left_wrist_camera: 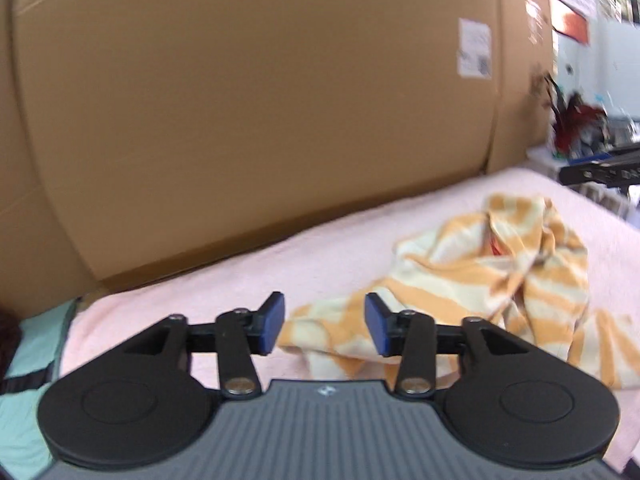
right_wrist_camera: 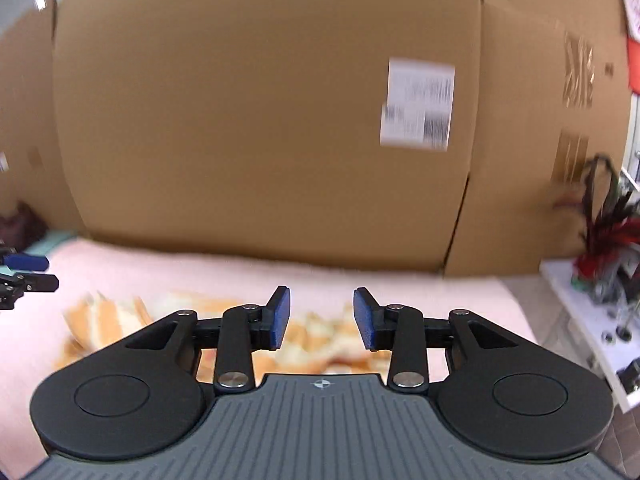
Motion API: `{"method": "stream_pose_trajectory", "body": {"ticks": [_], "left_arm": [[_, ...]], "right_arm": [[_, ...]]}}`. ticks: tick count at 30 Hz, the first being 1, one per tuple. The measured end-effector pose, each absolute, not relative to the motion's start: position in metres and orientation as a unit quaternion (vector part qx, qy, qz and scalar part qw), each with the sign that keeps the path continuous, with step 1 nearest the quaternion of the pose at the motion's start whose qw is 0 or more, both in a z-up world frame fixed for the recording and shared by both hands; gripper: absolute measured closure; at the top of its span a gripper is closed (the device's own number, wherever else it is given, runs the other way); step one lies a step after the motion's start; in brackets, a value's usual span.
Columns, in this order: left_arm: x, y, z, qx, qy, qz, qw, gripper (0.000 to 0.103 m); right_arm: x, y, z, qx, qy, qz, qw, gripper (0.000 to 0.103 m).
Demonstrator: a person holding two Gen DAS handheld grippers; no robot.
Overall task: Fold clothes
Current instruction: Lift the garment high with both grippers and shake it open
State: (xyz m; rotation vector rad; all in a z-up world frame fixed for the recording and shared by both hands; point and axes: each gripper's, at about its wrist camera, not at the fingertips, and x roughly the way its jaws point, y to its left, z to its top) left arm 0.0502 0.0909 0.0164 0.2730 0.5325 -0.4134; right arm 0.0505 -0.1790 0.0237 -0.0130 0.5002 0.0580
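Observation:
A crumpled orange-and-cream striped garment (left_wrist_camera: 480, 276) lies on a pink blanket (left_wrist_camera: 192, 280). My left gripper (left_wrist_camera: 324, 324) hovers over the garment's near left edge. It is open, its blue pads apart with nothing between them. In the right wrist view the garment (right_wrist_camera: 108, 316) is blurred and lies below and to the left of my right gripper (right_wrist_camera: 322, 318). That gripper is open too, and no cloth is pinched between its pads. The left gripper (right_wrist_camera: 32, 272) shows at the left edge of that view.
A large cardboard box (left_wrist_camera: 260, 100) with a white label (right_wrist_camera: 418, 104) stands like a wall along the blanket's far edge. To the right are a white shelf (right_wrist_camera: 580, 312) and red feathery decorations (right_wrist_camera: 612, 236). Teal fabric (left_wrist_camera: 28, 352) lies at the left.

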Motion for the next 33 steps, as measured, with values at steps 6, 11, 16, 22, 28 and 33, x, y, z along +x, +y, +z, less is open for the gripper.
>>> {"method": "stream_pose_trajectory", "body": {"ticks": [6,11,16,22,28,33], "left_arm": [[0.066,0.064,-0.01,0.149,0.265,-0.253,0.919,0.015],[0.072,0.056,-0.023,0.153,0.273,-0.266,0.912,0.029],[0.067,0.055,-0.03,0.136,0.263,-0.265,0.918,0.065],[0.056,0.069,-0.024,0.095,0.252,-0.248,0.931,0.078],[0.038,0.09,0.018,0.047,0.192,-0.223,0.954,0.086],[0.002,0.111,0.07,0.017,0.113,-0.221,0.969,0.086]], "right_arm": [[0.089,-0.196,-0.018,0.027,0.295,-0.003,0.955,0.041],[0.119,-0.207,-0.027,0.059,0.299,-0.009,0.952,0.04],[0.15,-0.2,-0.043,0.058,0.327,-0.01,0.943,0.042],[0.145,-0.205,-0.042,0.079,0.32,-0.014,0.944,0.095],[0.098,-0.217,0.012,0.14,0.222,0.011,0.965,0.095],[0.044,-0.226,0.055,0.202,0.123,0.048,0.97,0.095]]}}
